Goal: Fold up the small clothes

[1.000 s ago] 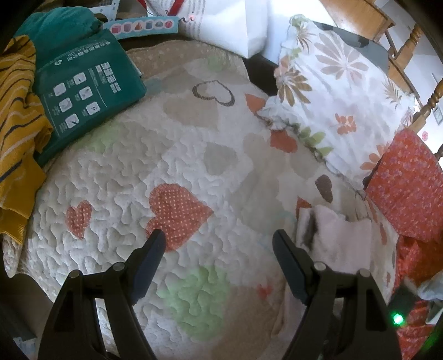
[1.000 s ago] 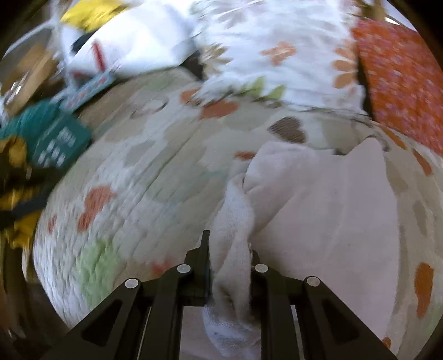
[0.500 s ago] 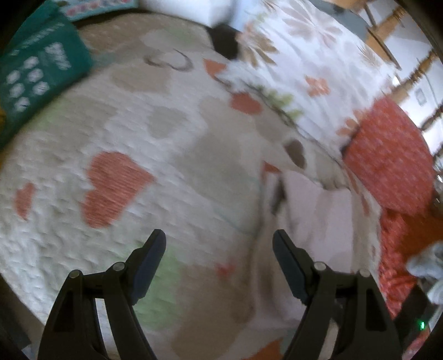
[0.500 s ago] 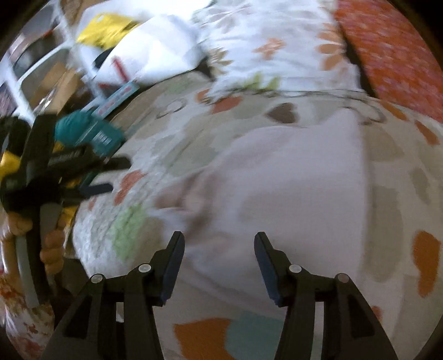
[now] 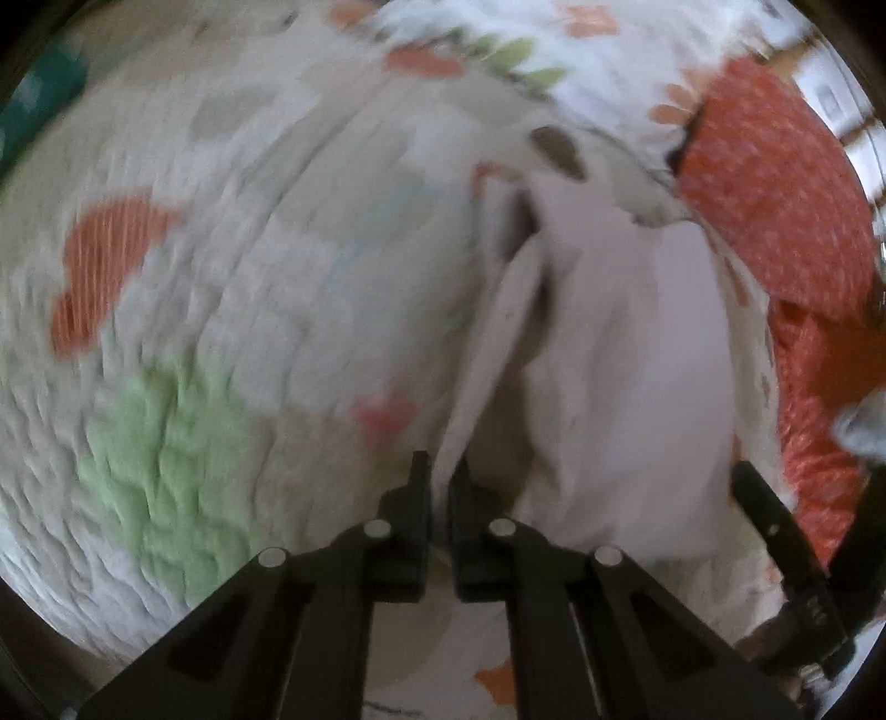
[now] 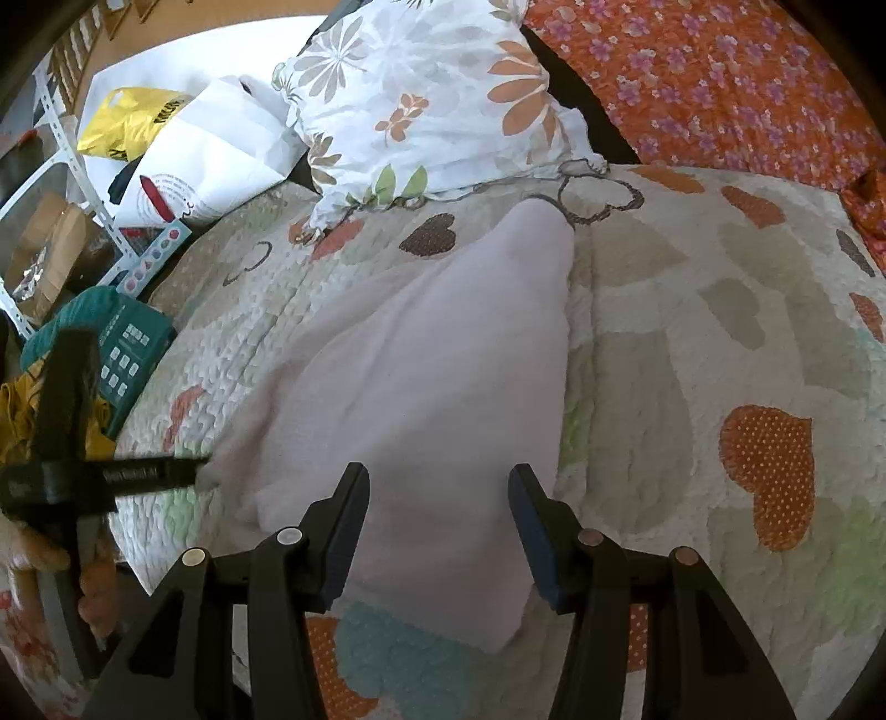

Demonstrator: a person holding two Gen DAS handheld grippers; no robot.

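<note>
Left wrist view shows the left tongs [image 5: 438,476] pinching an edge of the pale garment [image 6: 443,360] lying on the quilted bed [image 6: 720,332], right tongs [image 6: 437,498] spread above it; lifting evenly should avoid bunching.

garment [image 6: 443,387]: pale lilac | quilt [image 6: 692,343]: cream, hearts | pillow [image 6: 432,99]: white floral

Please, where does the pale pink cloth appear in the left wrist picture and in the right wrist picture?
Left wrist view: the pale pink cloth fills centre-right; the left hand-held gripper pinches its near edge.
Right wrist view: the cloth lies in the centre, reaching the open right hand-held gripper.
Shared landmark: the floral pillow beyond the cloth.
</note>
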